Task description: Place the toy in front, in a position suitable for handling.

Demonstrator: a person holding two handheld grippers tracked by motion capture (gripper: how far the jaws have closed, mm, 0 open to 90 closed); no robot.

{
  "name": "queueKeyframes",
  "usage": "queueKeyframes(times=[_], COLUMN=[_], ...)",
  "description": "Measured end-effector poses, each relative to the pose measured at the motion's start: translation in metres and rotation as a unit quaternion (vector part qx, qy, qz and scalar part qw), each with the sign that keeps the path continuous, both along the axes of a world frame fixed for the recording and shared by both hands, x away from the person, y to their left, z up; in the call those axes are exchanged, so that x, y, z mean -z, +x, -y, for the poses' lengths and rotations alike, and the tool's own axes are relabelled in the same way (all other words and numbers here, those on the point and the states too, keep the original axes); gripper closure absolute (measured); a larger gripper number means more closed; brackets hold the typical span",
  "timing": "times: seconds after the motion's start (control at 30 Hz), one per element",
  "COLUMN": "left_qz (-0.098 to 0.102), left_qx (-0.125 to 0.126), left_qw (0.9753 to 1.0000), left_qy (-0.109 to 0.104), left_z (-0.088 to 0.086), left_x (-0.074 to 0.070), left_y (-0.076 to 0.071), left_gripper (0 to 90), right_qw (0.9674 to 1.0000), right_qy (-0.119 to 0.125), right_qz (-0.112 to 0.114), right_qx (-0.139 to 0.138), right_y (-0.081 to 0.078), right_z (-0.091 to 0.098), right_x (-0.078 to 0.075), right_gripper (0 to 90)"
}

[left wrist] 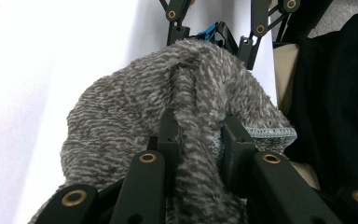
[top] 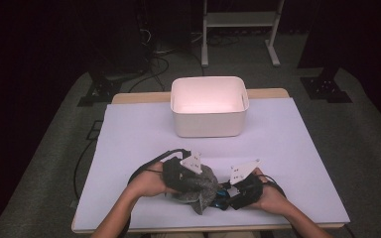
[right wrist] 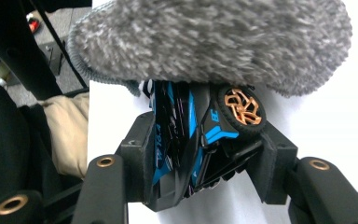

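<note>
Near the front edge of the white-covered table [top: 144, 129], both of the person's hands work close together, well short of the white plastic bin [top: 209, 105] that stands at the far side. Biggest of the things in hand is the fuzzy grey-and-white knitted cloth [top: 194, 184] — it is bunched up, draped partly over the smaller item, and the left gripper [left wrist: 198, 135] has its jaws pressed together on a thick fold of it. That fold rises between the two black jaws in the left gripper view and spills over them on both sides.

The main risk, as I judge it, comes from the overlap: the cloth lies on top of the black-and-blue toy car with gold wheel hubs [right wrist: 200, 128], so any pull by the left hand could drag the car askew or out of its grip. The pile is soft and thick, too, so the fold itself could slide loose under a tug.

The right gripper [right wrist: 205, 154] has its jaws on either side of the car, which sits tilted between them with one wheel up against the right-hand jaw. Whether both pads truly bear on it is hard to tell — it looks like contact on both flanks. A hold on such slanted, glossy bodywork could let the car twist or pop out when lifted.
</note>
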State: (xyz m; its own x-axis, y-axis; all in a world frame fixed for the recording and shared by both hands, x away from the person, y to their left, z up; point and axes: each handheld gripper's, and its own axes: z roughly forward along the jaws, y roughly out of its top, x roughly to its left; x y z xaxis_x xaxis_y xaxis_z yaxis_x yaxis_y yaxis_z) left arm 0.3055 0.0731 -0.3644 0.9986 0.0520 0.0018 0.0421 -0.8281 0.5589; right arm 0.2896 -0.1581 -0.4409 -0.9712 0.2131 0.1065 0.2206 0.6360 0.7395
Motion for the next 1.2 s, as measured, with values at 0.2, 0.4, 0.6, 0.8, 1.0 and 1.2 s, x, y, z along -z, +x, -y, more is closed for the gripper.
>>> queueKeyframes(times=[0.2,0.4,0.6,0.8,1.0,1.2], left_qz=[0.007,0.014,0.004,-0.004,-0.016,-0.021], left_qx=[-0.007,-0.015,0.002,0.025,0.026,0.003], left_qw=[0.9999,0.9997,0.9999,0.9997,0.9995,0.9997], left_qy=[-0.009,-0.017,-0.014,0.006,0.002,0.007], left_z=[0.001,0.011,0.038,0.068,0.065,0.033], left_x=[-0.004,-0.010,-0.005,0.002,0.002,0.001], left_y=[0.004,0.012,0.017,0.019,0.018,0.020], left_gripper=[73.3,73.7,75.4,75.7,75.7,75.5], right_qw=[0.9979,0.9920,0.9924,0.9957,0.9993,0.9989], right_qy=[-0.008,-0.039,-0.045,-0.024,0.011,0.003], right_qz=[0.060,0.115,0.108,0.086,0.034,0.031], right_qx=[-0.023,-0.035,-0.039,-0.023,-0.012,-0.035], right_y=[0.003,0.011,0.018,0.016,0.019,0.016], right_z=[-0.002,0.001,0.013,0.021,0.021,0.021], right_x=[-0.013,-0.027,-0.014,-0.003,0.001,-0.001], right_gripper=[48.7,49.0,49.1,48.8,51.3,57.0])
